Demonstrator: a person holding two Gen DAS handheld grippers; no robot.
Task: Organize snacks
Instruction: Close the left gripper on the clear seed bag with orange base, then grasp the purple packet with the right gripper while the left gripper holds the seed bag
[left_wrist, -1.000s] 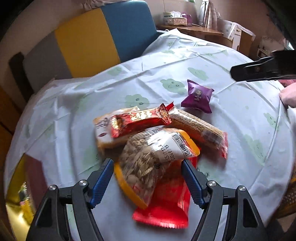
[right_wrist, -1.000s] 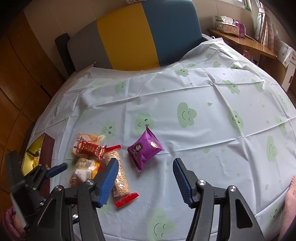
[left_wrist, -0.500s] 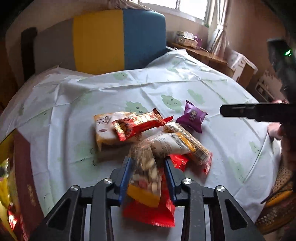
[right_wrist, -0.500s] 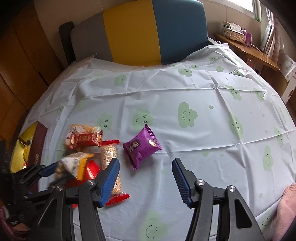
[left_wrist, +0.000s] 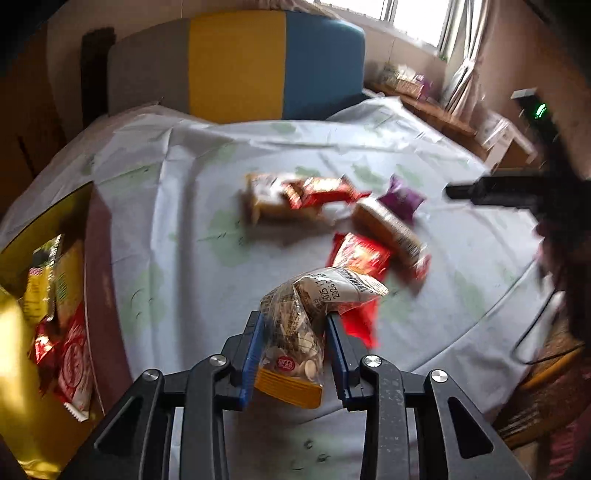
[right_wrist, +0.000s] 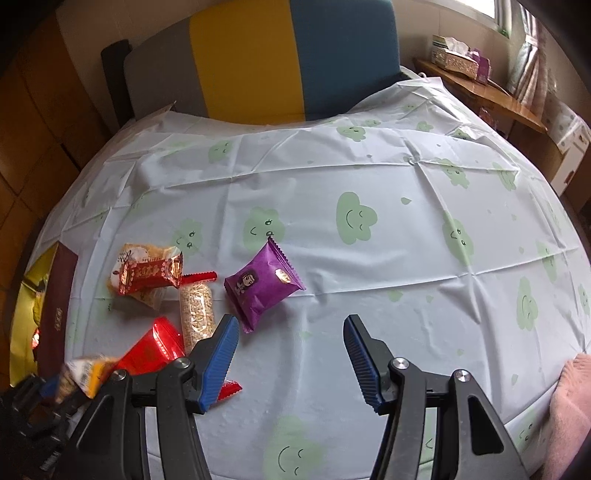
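Note:
My left gripper (left_wrist: 293, 328) is shut on a clear bag of nuts (left_wrist: 295, 332) with an orange bottom edge, held up off the table. The same bag (right_wrist: 83, 374) shows blurred at the lower left of the right wrist view. On the cloth lie a flat red packet (left_wrist: 360, 254), a long cereal bar (right_wrist: 197, 314), a red bar (right_wrist: 151, 275) on top of a tan packet (right_wrist: 146, 254), and a purple packet (right_wrist: 262, 286). My right gripper (right_wrist: 290, 326) hovers open just in front of the purple packet, with nothing between its fingers.
A yellow box (left_wrist: 22, 354) with several snacks in it sits at the table's left edge, with a maroon lid (right_wrist: 57, 306) beside it. The round table wears a pale cloth with green clouds (right_wrist: 369, 177). A grey, yellow and blue seat back (right_wrist: 258, 62) stands behind. A pink sleeve (right_wrist: 570, 406) is at right.
The left gripper closed on the bag of nuts, lifted it off the pile and carried it left, toward the yellow box. The red packet beneath is uncovered. The right gripper barely moved.

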